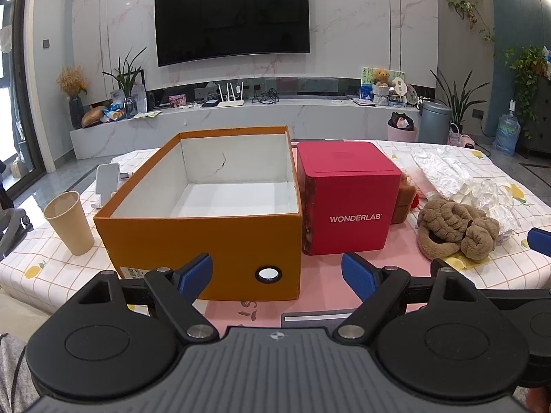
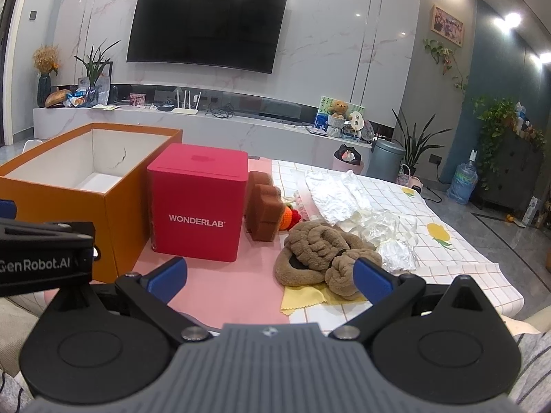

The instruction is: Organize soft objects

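An open orange box [image 1: 206, 237] with a white, empty inside stands on the table; it also shows in the right wrist view [image 2: 69, 199]. A red WONDERLAB box [image 1: 347, 199] [image 2: 198, 206] stands to its right. A brown fluffy soft item [image 1: 454, 229] [image 2: 320, 254] lies right of that, on a yellow cloth [image 2: 303, 301]. Brown sponges [image 2: 263, 206], a knitted orange-red toy [image 2: 291, 218] and crumpled white plastic [image 2: 341, 196] lie behind it. My left gripper [image 1: 275, 277] is open and empty in front of the orange box. My right gripper [image 2: 270, 275] is open and empty, near the fluffy item.
A paper cup [image 1: 69, 222] and a white phone stand [image 1: 108, 180] sit left of the orange box. The checked tablecloth [image 2: 447, 258] ends at the table's right edge. A TV wall and a low marble shelf lie beyond the table.
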`<state>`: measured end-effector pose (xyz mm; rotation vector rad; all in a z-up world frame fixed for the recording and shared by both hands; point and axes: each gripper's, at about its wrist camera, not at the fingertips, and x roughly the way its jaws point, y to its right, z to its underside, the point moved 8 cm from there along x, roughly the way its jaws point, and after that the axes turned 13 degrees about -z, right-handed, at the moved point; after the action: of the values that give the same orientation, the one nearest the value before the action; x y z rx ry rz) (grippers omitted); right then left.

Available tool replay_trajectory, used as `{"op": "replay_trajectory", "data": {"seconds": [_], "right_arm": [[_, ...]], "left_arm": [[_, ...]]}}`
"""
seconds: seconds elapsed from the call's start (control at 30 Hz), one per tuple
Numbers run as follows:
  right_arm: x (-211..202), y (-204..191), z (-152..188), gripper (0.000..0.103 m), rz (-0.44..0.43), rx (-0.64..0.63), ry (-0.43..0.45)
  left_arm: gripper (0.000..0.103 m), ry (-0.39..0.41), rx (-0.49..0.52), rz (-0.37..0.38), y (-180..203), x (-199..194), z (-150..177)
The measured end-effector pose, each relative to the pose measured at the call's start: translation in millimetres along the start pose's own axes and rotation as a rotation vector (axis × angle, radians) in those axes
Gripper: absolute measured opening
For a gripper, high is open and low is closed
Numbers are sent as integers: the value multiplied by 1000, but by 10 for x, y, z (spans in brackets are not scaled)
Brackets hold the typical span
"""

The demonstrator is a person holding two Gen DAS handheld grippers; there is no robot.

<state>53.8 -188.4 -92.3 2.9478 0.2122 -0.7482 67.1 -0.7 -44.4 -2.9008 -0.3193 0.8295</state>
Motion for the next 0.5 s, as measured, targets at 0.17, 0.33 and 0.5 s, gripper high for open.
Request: {"op": "replay_trajectory", "data": {"seconds": [0.17, 0.33, 0.5], "right_arm": [[10, 17, -2, 100, 7, 7, 1], [23, 55, 9, 100, 16, 24, -10], [32, 43, 9, 100, 19, 15, -12]], "left_arm": [[99, 6, -6, 6, 4, -22, 6], [99, 15, 0, 7, 15, -42, 1], [99, 8, 2, 8, 4, -42, 9]]}}
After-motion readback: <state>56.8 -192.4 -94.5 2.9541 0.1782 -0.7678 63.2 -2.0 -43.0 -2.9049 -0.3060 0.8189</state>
